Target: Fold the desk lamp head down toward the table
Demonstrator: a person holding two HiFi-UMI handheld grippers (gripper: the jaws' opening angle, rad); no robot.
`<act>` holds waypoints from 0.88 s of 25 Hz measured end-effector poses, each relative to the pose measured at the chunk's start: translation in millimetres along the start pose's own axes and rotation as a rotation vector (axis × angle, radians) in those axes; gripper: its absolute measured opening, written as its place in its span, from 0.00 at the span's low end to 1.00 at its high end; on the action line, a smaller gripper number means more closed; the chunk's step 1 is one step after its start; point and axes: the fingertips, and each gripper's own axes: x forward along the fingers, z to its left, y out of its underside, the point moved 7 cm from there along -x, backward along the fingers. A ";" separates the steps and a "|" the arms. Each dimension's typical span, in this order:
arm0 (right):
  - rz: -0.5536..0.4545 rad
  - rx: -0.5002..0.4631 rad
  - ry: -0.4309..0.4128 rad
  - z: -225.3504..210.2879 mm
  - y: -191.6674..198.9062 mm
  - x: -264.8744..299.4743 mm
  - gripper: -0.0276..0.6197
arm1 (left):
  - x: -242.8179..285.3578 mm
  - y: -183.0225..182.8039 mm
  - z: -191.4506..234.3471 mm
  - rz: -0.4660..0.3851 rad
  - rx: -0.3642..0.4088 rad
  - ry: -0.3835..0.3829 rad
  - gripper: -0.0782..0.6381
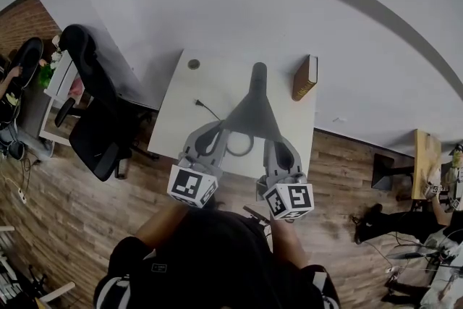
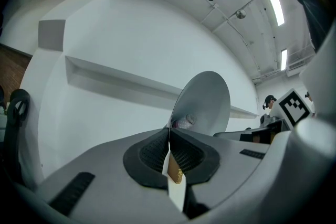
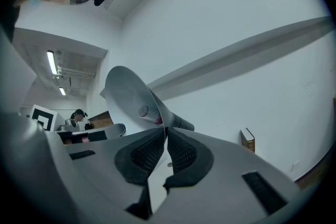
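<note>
A grey desk lamp stands on the white table [image 1: 188, 119], its cone-shaped head [image 1: 255, 111] pointing back toward me. My left gripper [image 1: 218, 132] and right gripper [image 1: 279, 147] each hold the wide rim of the shade, one on each side. In the left gripper view the jaws [image 2: 169, 136] are shut on the thin rim of the shade [image 2: 206, 102], with the bulb [image 2: 185, 122] visible inside. In the right gripper view the jaws [image 3: 166, 131] pinch the rim of the shade [image 3: 126, 96], and the lamp neck [image 3: 181, 124] runs away to the right.
A brown book [image 1: 304, 77] stands at the table's far right edge; it also shows as the book [image 3: 248, 140]. The lamp's cable [image 1: 207, 108] trails on the tabletop. A black office chair [image 1: 98, 112] stands left of the table. Wooden floor surrounds it.
</note>
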 end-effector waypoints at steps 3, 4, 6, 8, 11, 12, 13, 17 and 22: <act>0.029 -0.002 0.003 -3.0 9.0 0.6 0.08 | -1.4 10.3 0.8 0.026 0.000 -0.016 0.15; 0.037 -0.002 0.004 -3.7 13.0 0.6 0.08 | -2.4 14.4 1.3 0.034 -0.004 -0.017 0.15; 0.048 -0.007 0.004 -5.3 21.1 0.6 0.08 | -4.0 22.3 2.0 0.046 -0.011 -0.019 0.15; 0.052 -0.020 0.006 -6.7 26.8 0.3 0.08 | -4.9 28.9 2.0 0.048 -0.008 -0.020 0.15; 0.046 -0.037 0.005 -6.9 33.0 0.0 0.08 | -6.9 35.6 2.4 0.036 0.001 -0.020 0.15; 0.043 -0.041 0.003 -7.0 35.3 0.0 0.08 | -7.6 37.8 2.7 0.034 0.005 -0.021 0.15; 0.042 -0.046 0.001 -7.0 37.5 0.0 0.08 | -8.4 40.1 3.1 0.032 0.009 -0.021 0.15; 0.054 -0.064 0.007 -8.3 46.0 0.9 0.08 | -9.4 50.4 5.0 0.034 0.030 -0.024 0.15; 0.073 -0.092 0.020 -12.5 57.8 1.3 0.08 | -8.3 63.6 4.6 0.044 0.063 -0.015 0.15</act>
